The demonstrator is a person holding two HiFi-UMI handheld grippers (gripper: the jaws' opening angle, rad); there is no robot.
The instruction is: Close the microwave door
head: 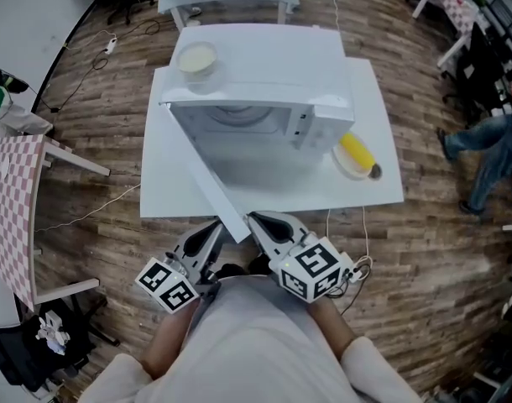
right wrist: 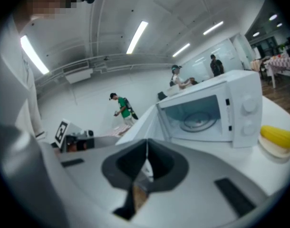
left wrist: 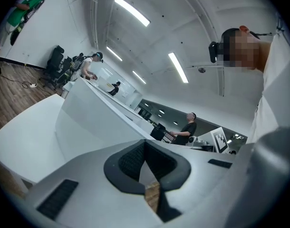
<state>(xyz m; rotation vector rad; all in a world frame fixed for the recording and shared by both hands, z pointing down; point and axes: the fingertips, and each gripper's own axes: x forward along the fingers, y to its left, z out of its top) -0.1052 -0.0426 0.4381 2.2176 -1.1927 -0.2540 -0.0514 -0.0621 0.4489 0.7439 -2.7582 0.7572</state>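
One white tabletop (head: pixel 179 187), carrying a white microwave (head: pixel 264 65) with its door (head: pixel 207 183) swung wide toward the near edge. Either side of that door's free end, left gripper (head: pixel 215 225) and right gripper (head: pixel 253 219), both jaws pressed together on nothing. Smaller: bowl (head: pixel 196 59) atop the microwave, yellow corn (head: pixel 357 151) beside it.

The right gripper (right wrist: pixel 146 152) has its jaws pressed together. Beyond them the microwave (right wrist: pixel 230 110) stands on the table (right wrist: pixel 279 115), door (right wrist: pixel 138 122) swung open, with a yellow item (right wrist: pixel 277 135) just beside its control side.
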